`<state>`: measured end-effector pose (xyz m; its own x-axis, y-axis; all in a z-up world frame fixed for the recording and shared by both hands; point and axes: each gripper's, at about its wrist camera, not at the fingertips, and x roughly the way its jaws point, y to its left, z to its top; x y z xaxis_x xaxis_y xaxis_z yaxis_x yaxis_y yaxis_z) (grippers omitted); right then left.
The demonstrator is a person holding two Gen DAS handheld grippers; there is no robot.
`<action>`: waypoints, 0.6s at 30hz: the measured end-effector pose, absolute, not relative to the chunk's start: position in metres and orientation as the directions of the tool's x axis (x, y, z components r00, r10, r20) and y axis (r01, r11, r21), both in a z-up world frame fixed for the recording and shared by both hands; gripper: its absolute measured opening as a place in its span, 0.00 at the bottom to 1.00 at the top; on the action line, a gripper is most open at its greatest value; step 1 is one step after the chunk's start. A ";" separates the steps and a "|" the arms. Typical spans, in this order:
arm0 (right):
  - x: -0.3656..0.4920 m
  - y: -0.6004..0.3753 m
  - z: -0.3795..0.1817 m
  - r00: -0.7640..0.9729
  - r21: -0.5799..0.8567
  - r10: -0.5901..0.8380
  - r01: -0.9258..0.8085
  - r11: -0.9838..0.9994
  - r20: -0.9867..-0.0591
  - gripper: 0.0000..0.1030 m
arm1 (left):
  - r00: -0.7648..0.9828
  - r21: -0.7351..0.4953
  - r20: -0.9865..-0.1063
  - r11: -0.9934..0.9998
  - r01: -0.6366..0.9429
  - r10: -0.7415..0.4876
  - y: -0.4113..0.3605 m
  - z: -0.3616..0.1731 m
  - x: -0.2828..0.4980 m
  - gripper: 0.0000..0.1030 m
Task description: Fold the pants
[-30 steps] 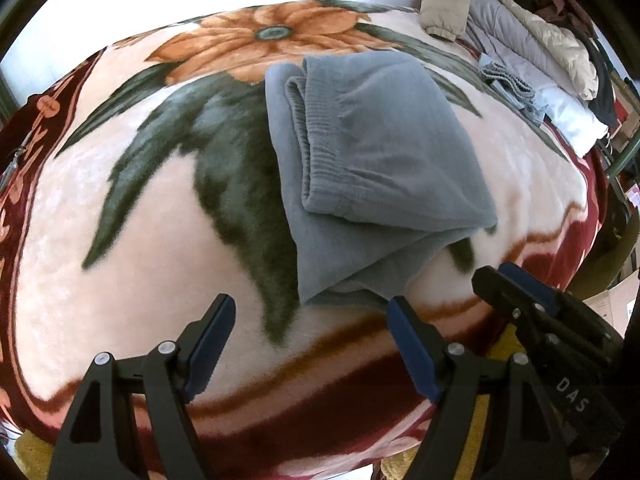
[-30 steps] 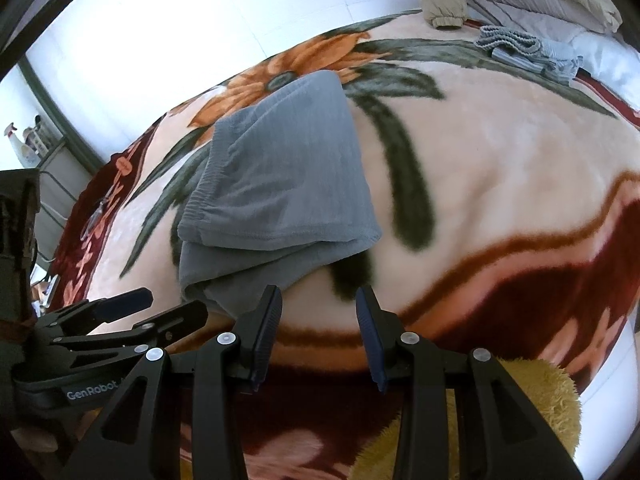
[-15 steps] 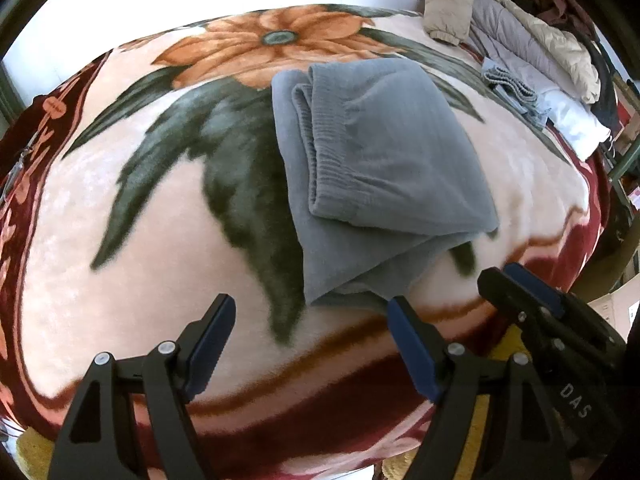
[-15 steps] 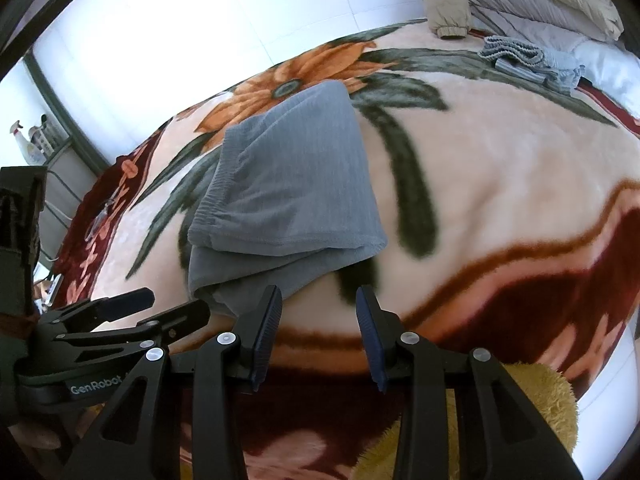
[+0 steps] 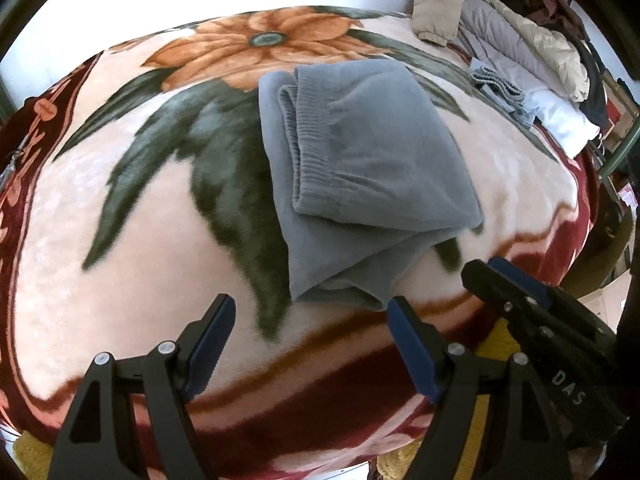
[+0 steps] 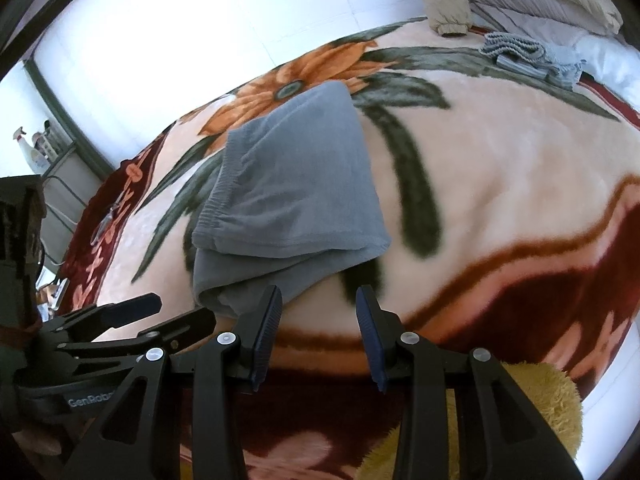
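Observation:
Grey pants (image 5: 360,176) lie folded into a compact stack on a floral blanket (image 5: 140,220), the elastic waistband on top at the left. They also show in the right wrist view (image 6: 288,200). My left gripper (image 5: 310,316) is open and empty, just short of the stack's near edge. My right gripper (image 6: 318,308) is open and empty, near the stack's near right corner. The right gripper shows in the left wrist view (image 5: 520,300), and the left gripper shows in the right wrist view (image 6: 168,312).
A pile of jackets and bedding (image 5: 512,40) lies at the far right of the bed, with a small folded grey knit item (image 6: 520,52) beside it. A yellow fuzzy thing (image 6: 532,412) sits below the bed's near edge. White tiled floor (image 6: 160,60) lies beyond the bed.
Both grippers have drawn back slightly and tilted, so the pants sit a little lower in both views. Both stay open and empty; the pants have not moved.

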<state>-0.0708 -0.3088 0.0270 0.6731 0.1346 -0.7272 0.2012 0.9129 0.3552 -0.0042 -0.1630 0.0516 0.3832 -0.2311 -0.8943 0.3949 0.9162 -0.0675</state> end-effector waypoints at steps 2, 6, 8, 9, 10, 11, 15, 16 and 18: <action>-0.071 -0.308 0.027 0.671 0.352 0.135 0.198 0.915 -0.729 0.38 | 0.383 -0.067 -0.895 0.918 0.391 -0.228 -0.163 0.052 -0.004 0.79; -0.070 -0.308 0.026 0.669 0.356 0.137 0.201 0.913 -0.731 0.38 | 0.377 -0.085 -0.895 0.919 0.385 -0.240 -0.161 0.053 -0.002 0.79; -0.070 -0.309 0.026 0.669 0.356 0.138 0.200 0.913 -0.730 0.38 | 0.377 -0.083 -0.895 0.919 0.386 -0.239 -0.160 0.053 -0.002 0.79; -0.070 -0.309 0.026 0.669 0.356 0.138 0.200 0.913 -0.730 0.38 | 0.379 -0.080 -0.895 0.919 0.387 -0.238 -0.160 0.053 -0.002 0.79; -0.070 -0.309 0.026 0.668 0.355 0.138 0.200 0.913 -0.731 0.38 | 0.379 -0.080 -0.894 0.919 0.387 -0.237 -0.160 0.053 -0.002 0.79; -0.070 -0.309 0.026 0.668 0.354 0.137 0.200 0.914 -0.732 0.38 | 0.380 -0.078 -0.894 0.919 0.387 -0.236 -0.160 0.053 -0.001 0.79; -0.070 -0.308 0.026 0.668 0.352 0.134 0.202 0.914 -0.732 0.38 | 0.389 -0.052 -0.896 0.922 0.384 -0.213 -0.161 0.052 -0.003 0.79; -0.070 -0.308 0.026 0.668 0.351 0.134 0.201 0.915 -0.732 0.38 | 0.392 -0.038 -0.898 0.923 0.383 -0.200 -0.162 0.052 -0.003 0.79; -0.070 -0.308 0.025 0.667 0.352 0.134 0.203 0.914 -0.733 0.38 | 0.395 -0.026 -0.899 0.922 0.385 -0.191 -0.162 0.051 -0.003 0.79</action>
